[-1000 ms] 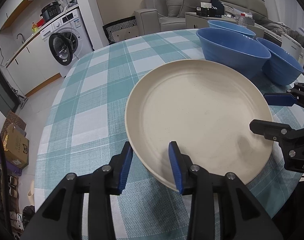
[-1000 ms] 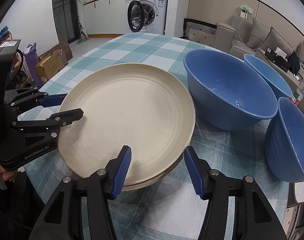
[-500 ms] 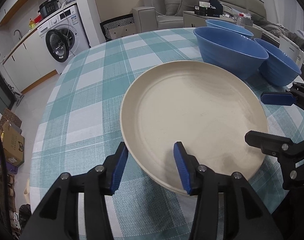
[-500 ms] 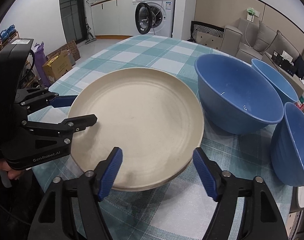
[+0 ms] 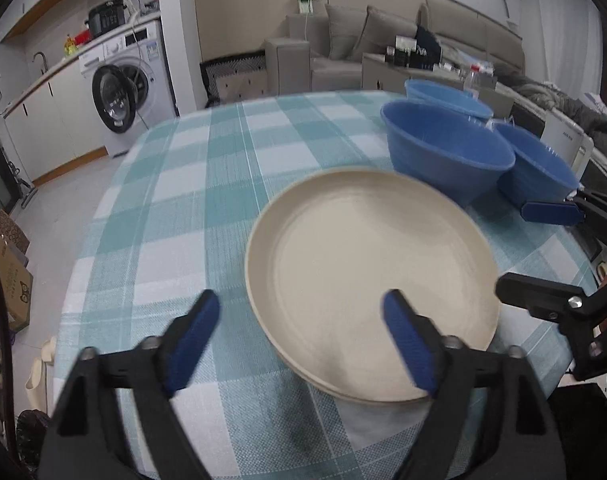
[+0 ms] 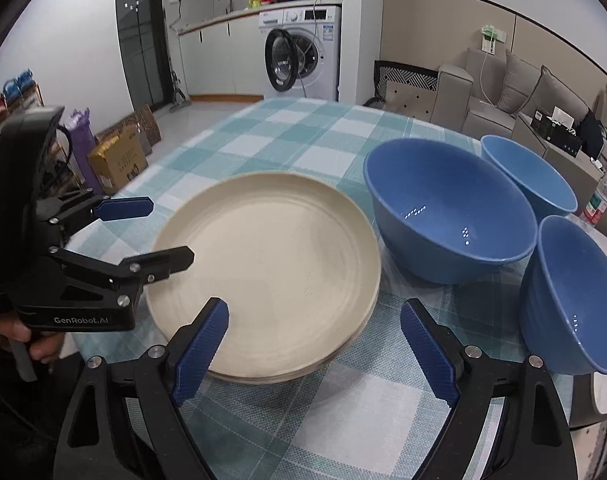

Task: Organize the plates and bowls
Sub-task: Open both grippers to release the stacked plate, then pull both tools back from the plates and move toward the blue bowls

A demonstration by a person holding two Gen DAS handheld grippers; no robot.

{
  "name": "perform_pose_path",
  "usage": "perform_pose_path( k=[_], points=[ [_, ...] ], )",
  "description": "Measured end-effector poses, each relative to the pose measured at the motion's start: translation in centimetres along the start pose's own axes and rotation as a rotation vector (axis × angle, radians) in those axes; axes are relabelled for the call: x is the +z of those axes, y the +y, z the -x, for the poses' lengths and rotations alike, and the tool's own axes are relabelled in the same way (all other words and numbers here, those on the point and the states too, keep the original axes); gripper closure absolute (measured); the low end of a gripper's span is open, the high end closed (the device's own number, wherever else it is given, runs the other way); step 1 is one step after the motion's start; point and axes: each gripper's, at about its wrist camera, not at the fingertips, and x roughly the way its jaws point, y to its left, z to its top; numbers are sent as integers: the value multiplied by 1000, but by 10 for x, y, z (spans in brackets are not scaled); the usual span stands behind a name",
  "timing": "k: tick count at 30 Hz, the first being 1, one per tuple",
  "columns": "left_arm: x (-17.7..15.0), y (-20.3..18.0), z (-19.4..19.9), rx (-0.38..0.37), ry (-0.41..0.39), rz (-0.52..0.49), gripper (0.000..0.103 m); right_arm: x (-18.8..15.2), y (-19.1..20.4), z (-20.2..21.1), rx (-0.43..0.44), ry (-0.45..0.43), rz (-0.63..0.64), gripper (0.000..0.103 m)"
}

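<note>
Left tool (image 5: pixel 299 332): jaws opening and spread wide, nothing pinched; its right pad hangs over the near rim of the cream plate stack (image 5: pixel 371 276), its left pad over bare checked tabletop (image 5: pixel 175 208); pads blurred.

Right tool (image 6: pixel 315 340): jaws opening, also spread, holding nothing; the stack's near edge (image 6: pixel 271 264) lies between and just ahead of its pads, not touched; a second rim shows beneath the top plate.

Ahead and to the right of the right tool stand three blue bowls: the large bowl (image 6: pixel 447 212) just beside the stack's far right edge, whether touching cannot be told; the far bowl (image 6: pixel 531 176) behind it; the near bowl (image 6: pixel 575 296) at the right pad's side, near the tabletop edge.

Open cloth lies ahead and left of the left tool up to the rounded far edge; the near edge runs under both tools.
</note>
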Motion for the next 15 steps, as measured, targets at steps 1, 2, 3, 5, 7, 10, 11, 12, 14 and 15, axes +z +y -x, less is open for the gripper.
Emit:
perform_pose_path(
  k=[1,2,3,5,7,10,11,12,14,15],
  points=[
    [1,2,5,6,-27,4,3,0,-4,7,11,-18,-9,10],
    [3,3,9,8,-46,10,3,1,-8,14,18,-31,-20,9],
    [4,5,12,3,-61,18,3,2,-12,21,20,-45,-34,9],
    [7,10,17,-10,-82,43,2,3,-22,35,8,-73,-60,7],
    [11,14,22,-22,-106,68,0,3,-29,48,-10,-94,-69,6],
    [17,16,27,-34,-126,81,0,4,-38,68,-26,-123,-87,1],
    [19,16,28,-38,-129,82,0,5,-41,75,-31,-132,-99,1],
    [22,15,29,-45,-134,84,0,6,-45,83,-36,-144,-111,1],
    [27,13,30,-61,-142,83,0,8,-52,98,-41,-165,-130,1],
    [30,10,31,-69,-145,80,0,10,-56,104,-41,-175,-138,1]
  ],
)
